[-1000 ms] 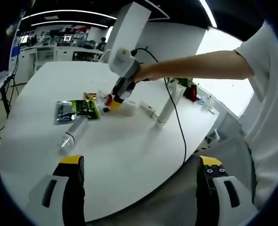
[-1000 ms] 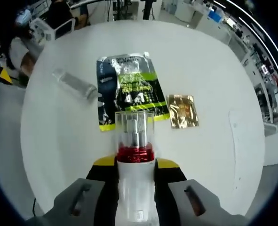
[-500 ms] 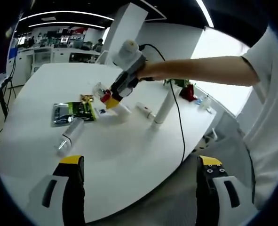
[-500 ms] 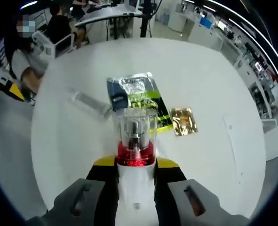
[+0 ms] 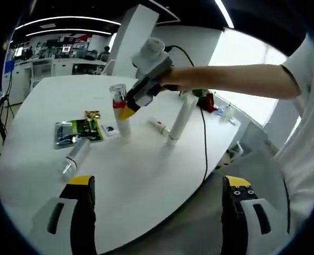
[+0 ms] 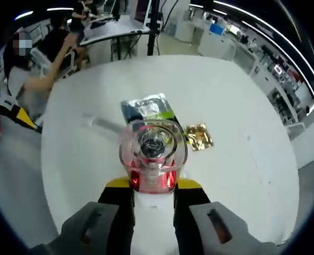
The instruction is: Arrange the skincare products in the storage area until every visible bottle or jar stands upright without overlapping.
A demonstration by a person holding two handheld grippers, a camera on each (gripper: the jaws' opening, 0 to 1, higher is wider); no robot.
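In the right gripper view my right gripper (image 6: 153,192) is shut on a white pump bottle (image 6: 152,154) with a red collar and clear cap, its cap end pointing at the camera. In the left gripper view that bottle (image 5: 121,114) stands nearly upright on the white table (image 5: 146,175), with the right gripper (image 5: 133,103) clamped on it. My left gripper (image 5: 159,204) hangs open near the table's front edge, nothing between its jaws. A clear tube (image 5: 75,154) lies flat on the table. A small white tube (image 5: 159,125) lies beyond the bottle.
A green and black sachet (image 5: 77,129) and a gold sachet (image 5: 93,114) lie flat left of the bottle. A tall white post (image 5: 180,116) stands on the table to the right, with a black cable (image 5: 203,127) hanging past it. People sit at desks behind the table (image 6: 34,74).
The right gripper has lifted and tipped the pump bottle from lying towards upright, so its cap now faces the right gripper's camera. The left gripper stays open and still.
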